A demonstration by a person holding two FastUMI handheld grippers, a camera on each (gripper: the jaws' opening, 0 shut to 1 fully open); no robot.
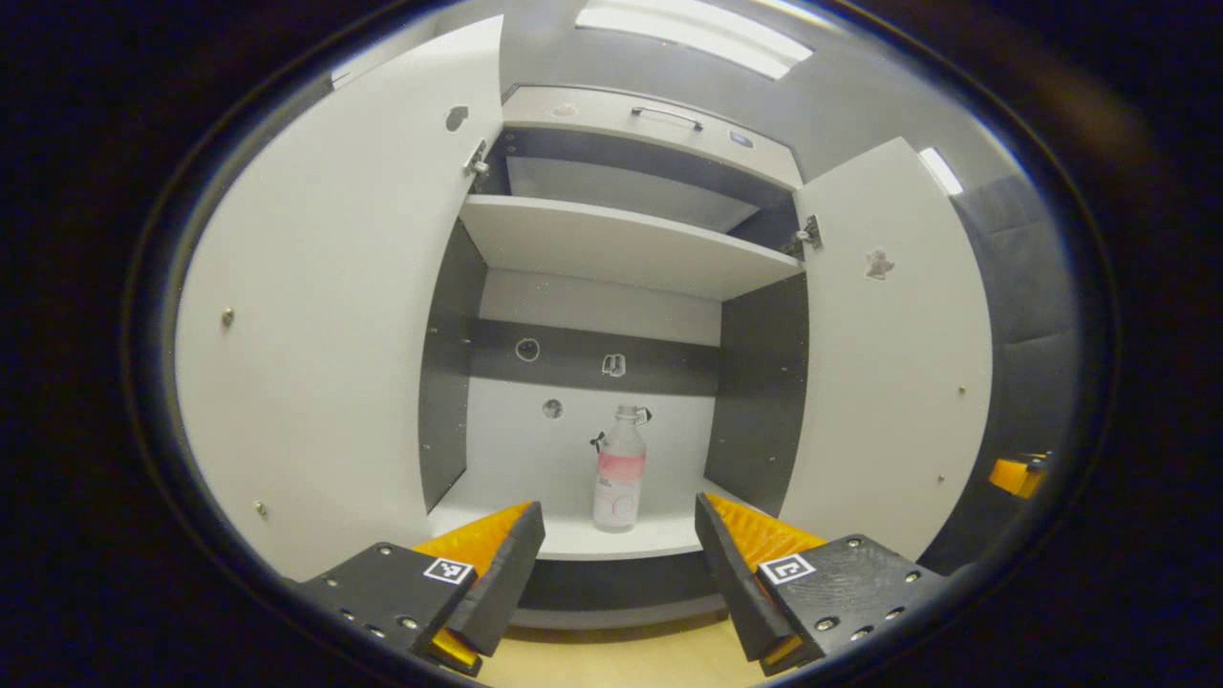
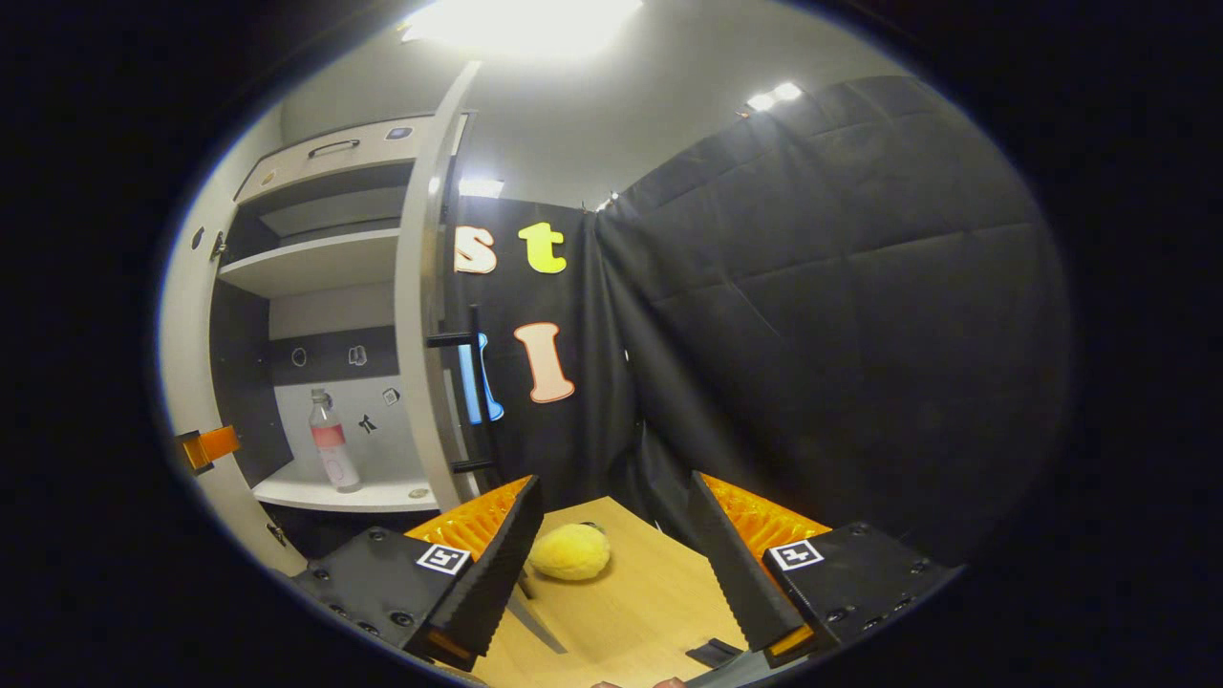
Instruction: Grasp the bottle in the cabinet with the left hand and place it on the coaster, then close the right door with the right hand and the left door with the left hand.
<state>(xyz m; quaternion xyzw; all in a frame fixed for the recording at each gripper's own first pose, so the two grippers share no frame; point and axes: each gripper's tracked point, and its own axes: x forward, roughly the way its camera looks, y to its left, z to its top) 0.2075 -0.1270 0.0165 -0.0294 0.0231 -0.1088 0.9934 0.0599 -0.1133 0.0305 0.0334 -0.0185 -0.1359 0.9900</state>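
— Left gripper view first: what sits nearest?
— Left gripper [image 1: 619, 535], jaws spread wide, nothing between them, low centre. Beyond it the clear plastic bottle with a pink label [image 1: 619, 470] stands upright on the white cabinet's bottom shelf [image 1: 573, 537], both white doors [image 1: 315, 325] swung out.
— And the right gripper view?
— Right gripper [image 2: 616, 535] likewise released over the light wooden tabletop [image 2: 631, 602]; a fuzzy yellow ball [image 2: 570, 551] lies between its fingers, farther off. Bottle at left of frame.

Black quilted wall [image 2: 841, 287], bright ceiling lights [image 2: 521, 19], wooden table [image 2: 631, 612].
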